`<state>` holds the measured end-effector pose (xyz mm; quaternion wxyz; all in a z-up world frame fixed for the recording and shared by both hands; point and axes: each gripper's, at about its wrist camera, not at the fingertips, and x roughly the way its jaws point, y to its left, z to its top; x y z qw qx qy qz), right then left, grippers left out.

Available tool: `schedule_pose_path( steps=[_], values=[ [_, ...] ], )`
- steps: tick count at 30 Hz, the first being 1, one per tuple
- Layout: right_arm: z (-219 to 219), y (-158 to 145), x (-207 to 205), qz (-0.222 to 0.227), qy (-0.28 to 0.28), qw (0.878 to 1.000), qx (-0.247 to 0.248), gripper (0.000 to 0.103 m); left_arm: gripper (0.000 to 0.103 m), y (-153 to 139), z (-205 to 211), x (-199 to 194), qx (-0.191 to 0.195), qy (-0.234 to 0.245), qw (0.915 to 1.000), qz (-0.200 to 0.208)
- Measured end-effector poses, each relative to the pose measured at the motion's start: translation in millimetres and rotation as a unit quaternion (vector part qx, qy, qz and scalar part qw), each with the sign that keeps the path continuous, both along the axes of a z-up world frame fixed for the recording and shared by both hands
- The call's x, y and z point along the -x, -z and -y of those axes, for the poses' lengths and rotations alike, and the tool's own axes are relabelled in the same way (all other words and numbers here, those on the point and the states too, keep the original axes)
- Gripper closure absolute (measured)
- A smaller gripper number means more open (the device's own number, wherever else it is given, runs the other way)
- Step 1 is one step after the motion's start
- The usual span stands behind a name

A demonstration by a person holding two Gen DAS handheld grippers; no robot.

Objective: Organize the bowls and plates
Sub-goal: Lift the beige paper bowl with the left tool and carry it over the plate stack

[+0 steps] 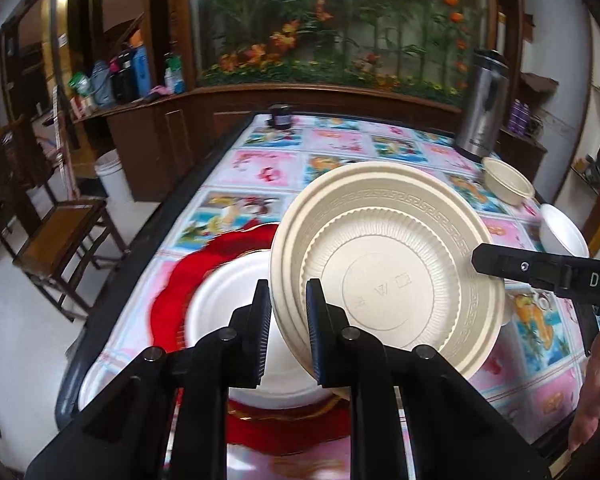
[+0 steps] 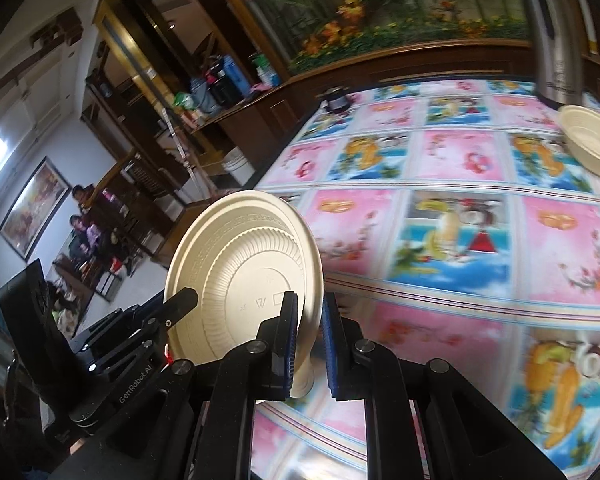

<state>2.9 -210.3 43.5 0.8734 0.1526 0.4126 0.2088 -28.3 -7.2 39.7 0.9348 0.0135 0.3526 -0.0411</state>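
Two tongs grip one beige plate (image 1: 388, 264) at once, holding it tilted on edge above the counter (image 1: 268, 164), its ribbed underside facing the left camera. Left tongs (image 1: 288, 332) are clamped on its near rim, one finger on each face. Right tongs (image 2: 309, 344) are clamped on the opposite rim; in the left view one of their fingers shows as a black bar touching the plate's right edge.

Below and left of the plate lies a white plate (image 1: 236, 312) on a red scalloped platter (image 1: 180, 280), partly hidden by the left tongs and the tilted plate. A beige bowl (image 1: 508, 186) sits far right near a steel flask (image 1: 484, 108), just beside it, and a white bowl (image 1: 562, 232) lies nearer, at the counter's right edge, just beyond the right tongs. A small dark jar (image 1: 280, 116) stands at the far end. The counter wears a cloth of pink and blue fruit squares.

Left of the counter stand a wooden chair (image 1: 56, 236) and a white bin (image 1: 110, 172). A shelf (image 1: 120, 76) behind holds bottles. A flower mural (image 1: 332, 20) fills the back wall. In the right view, people (image 2: 84, 224) sit far off, blurred.
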Motion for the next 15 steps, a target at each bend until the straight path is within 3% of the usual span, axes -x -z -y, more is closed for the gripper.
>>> schedule_pose_path(
  steps=[7,15],
  values=[
    [-49.0,4.7,-15.7,-0.015,-0.042,0.999,0.006,0.091,0.088,10.8,-36.7,-2.2,0.009,-0.041,0.9989,-0.022],
    [-70.6,19.7,-17.4,-0.039,-0.066,0.997,0.003,0.091,0.088,22.8,-53.3,-5.7,0.015,-0.057,0.9976,-0.037]
  ],
)
